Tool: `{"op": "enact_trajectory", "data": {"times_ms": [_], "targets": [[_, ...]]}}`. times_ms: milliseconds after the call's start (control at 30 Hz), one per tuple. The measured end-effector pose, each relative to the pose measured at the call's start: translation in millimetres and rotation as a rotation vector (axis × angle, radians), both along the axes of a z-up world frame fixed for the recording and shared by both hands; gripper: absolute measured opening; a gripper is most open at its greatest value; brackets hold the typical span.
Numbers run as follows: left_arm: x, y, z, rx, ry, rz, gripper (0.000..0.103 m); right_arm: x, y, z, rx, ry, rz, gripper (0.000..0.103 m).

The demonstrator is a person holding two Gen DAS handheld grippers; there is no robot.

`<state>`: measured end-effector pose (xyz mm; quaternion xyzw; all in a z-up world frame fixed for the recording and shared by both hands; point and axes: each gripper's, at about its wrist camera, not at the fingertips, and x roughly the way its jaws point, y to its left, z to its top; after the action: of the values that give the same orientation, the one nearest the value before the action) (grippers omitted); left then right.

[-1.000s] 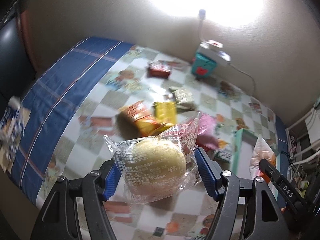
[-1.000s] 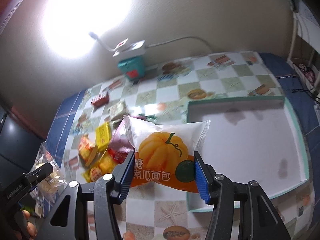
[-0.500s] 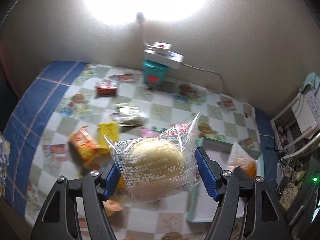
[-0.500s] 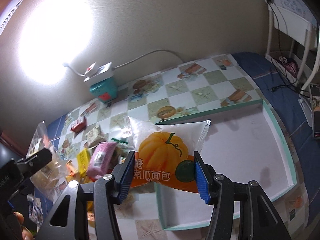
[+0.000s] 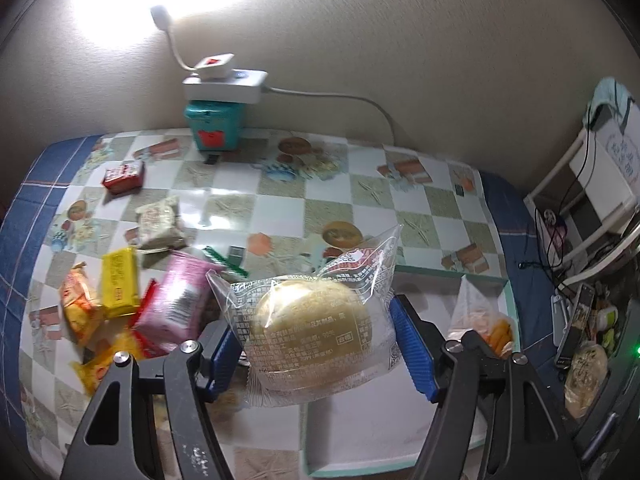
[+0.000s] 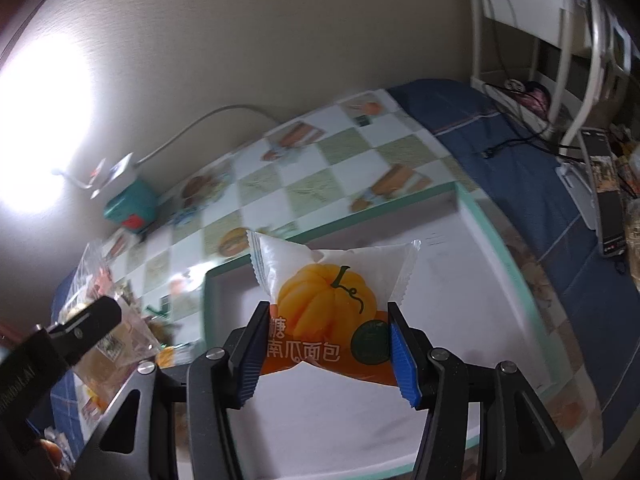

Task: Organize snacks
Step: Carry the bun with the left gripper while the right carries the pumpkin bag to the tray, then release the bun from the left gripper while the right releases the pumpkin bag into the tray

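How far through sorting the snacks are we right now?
Done: nothing is visibly in the tray yet; its floor looks bare. In hand: the left claw holds a clear-wrapped bun by the tray's edge, and the right claw holds a pumpkin bread pack over the tray. Left: both to set down, plus the pile of packs and a red pack on the cloth.

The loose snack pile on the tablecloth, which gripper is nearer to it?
Left. The left gripper holds its bun beside the snack pile; the right gripper hangs over the tray.
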<state>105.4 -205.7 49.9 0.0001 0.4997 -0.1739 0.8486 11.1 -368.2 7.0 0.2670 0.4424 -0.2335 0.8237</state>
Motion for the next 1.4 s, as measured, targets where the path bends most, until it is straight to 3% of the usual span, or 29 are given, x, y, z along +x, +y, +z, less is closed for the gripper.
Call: {"op": "enact_trajectory", "data": {"times_ms": [667, 1400], "targets": [[-1.5, -74.5, -80.7, 0.015, 0.034, -0.121, 0.072, -28.2, -75.8, -42.6, -0.011, 0.106, -0.198, 0.058], [3.3, -82.3, -101.2, 0.045, 0.067, -0.136, 0.073, -22.4, -79.7, -53.2, -0.001, 0.129, -0.188, 0.06]]}}
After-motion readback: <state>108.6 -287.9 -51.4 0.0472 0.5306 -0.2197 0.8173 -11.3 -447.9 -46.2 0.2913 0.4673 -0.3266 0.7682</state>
